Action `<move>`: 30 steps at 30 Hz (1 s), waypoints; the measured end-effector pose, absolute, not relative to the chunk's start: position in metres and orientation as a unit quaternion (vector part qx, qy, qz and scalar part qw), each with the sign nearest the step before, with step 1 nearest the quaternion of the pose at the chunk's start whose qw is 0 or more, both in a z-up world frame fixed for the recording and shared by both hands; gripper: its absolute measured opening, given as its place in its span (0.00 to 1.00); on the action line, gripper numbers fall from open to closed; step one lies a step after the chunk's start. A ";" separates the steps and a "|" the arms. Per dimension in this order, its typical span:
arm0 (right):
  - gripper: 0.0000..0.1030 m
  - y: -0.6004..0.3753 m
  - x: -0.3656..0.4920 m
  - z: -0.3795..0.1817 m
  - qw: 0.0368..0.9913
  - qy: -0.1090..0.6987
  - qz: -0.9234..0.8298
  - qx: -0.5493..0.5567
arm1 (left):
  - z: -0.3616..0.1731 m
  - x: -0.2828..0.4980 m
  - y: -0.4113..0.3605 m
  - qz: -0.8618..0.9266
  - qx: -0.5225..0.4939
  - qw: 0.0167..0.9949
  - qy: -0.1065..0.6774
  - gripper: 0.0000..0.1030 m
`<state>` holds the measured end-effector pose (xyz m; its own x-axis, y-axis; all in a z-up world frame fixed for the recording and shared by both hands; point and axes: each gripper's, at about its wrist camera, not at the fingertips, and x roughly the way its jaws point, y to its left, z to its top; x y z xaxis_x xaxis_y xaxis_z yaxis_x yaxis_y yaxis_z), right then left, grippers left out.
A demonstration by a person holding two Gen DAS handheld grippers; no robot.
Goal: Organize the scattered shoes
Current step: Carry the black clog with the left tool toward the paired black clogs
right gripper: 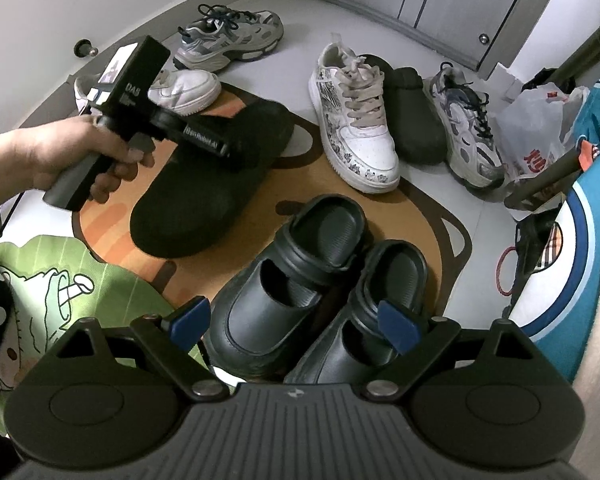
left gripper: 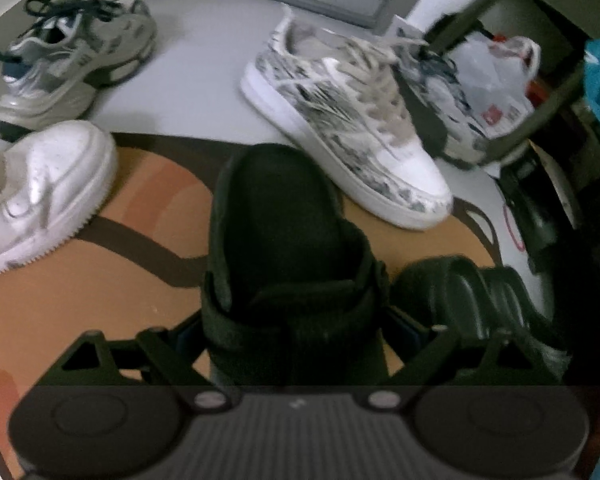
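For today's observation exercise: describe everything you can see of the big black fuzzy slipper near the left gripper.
The black slipper is a closed-toe, open-back slip-on with a matte, felt-like upper and thick dark sole. It looks slightly tilted, over the orange mat. The left gripper straddles it, jaws wide; whether the pads press on it cannot be told. No other shoe touches it.

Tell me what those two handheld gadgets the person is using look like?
Each is a black plastic tool. The right gripper has a ribbed grey body, two round black hubs with silver screws, black linkage bars and blue finger pads. The left gripper, seen from the side, has a pistol-style handle, a boxy black top with white lettering and a white sticker. The person's hand emerges from a dark sleeve.
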<state>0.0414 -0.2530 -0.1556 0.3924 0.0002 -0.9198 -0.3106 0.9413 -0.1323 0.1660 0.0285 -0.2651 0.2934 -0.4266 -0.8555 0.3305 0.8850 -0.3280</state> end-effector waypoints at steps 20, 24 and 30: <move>0.91 -0.247 0.039 -0.153 0.821 0.544 0.102 -0.143 | -0.278 0.129 0.008 -0.234 0.005 0.808 0.541 0.90; 0.91 -0.246 0.039 -0.152 0.820 0.544 0.103 -0.143 | -0.278 0.129 0.009 -0.234 -0.008 0.803 0.547 0.90; 0.91 -0.244 0.038 -0.150 0.820 0.544 0.107 -0.144 | -0.278 0.130 0.007 -0.225 -0.026 0.800 0.555 0.90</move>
<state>0.0382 -0.2436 -0.1502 0.3862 0.0193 -0.9222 -0.3316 0.9358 -0.1193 0.1302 0.0073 -0.2782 0.2812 -0.3900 -0.8768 0.3315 0.8969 -0.2926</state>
